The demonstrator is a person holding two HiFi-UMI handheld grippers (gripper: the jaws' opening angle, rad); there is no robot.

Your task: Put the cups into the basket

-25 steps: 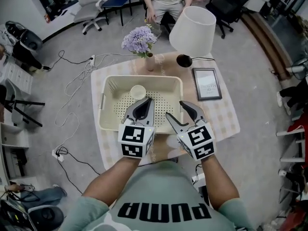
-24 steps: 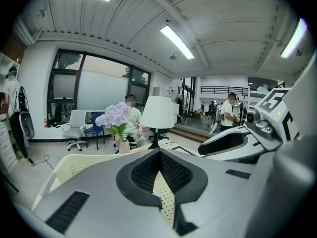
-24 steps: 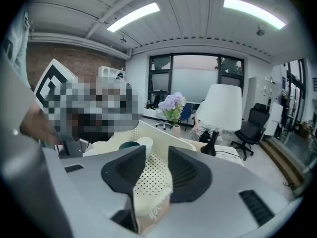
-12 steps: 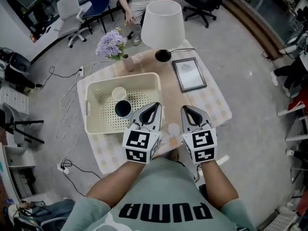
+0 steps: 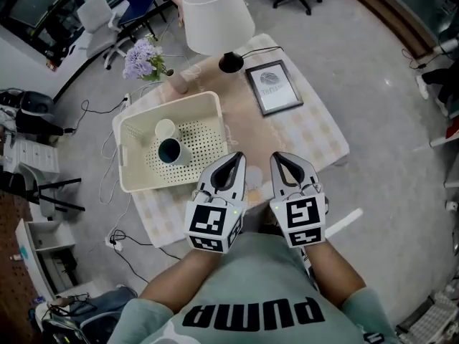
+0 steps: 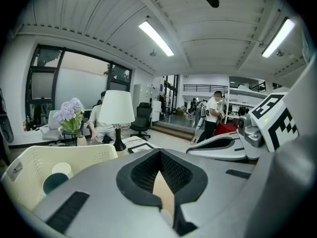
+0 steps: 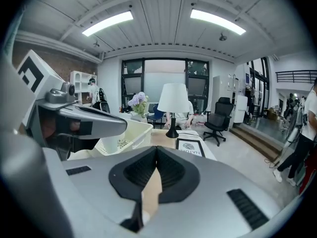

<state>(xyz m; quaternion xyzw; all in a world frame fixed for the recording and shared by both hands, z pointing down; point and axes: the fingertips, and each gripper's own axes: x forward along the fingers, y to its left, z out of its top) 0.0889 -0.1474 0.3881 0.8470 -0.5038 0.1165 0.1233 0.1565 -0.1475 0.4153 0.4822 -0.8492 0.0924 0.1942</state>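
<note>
A cream basket (image 5: pixel 136 181) stands on the left half of the table. Inside it are a cream cup (image 5: pixel 165 129) and a dark teal cup (image 5: pixel 171 150), both upright. My left gripper (image 5: pixel 235 156) hangs right of the basket near the table's front edge, shut and empty. Beside it my right gripper (image 5: pixel 278 156) is also shut with nothing in it. A pale round thing (image 5: pixel 252 175), perhaps a cup, lies on the table between them. The left gripper view shows the basket (image 6: pixel 34 160) with both cups at lower left.
A white lamp (image 5: pixel 215 9), a framed picture (image 5: pixel 272 87) and a vase of purple flowers (image 5: pixel 143 52) stand at the table's far side. A checked cloth (image 5: pixel 315 131) covers the table. Cables (image 5: pixel 107 120) lie on the floor at left, and office chairs stand beyond.
Both grippers have drawn back from over the basket to the table's near edge. The right jaws, open a second ago, are shut. The dark cup shows where the left gripper was.
</note>
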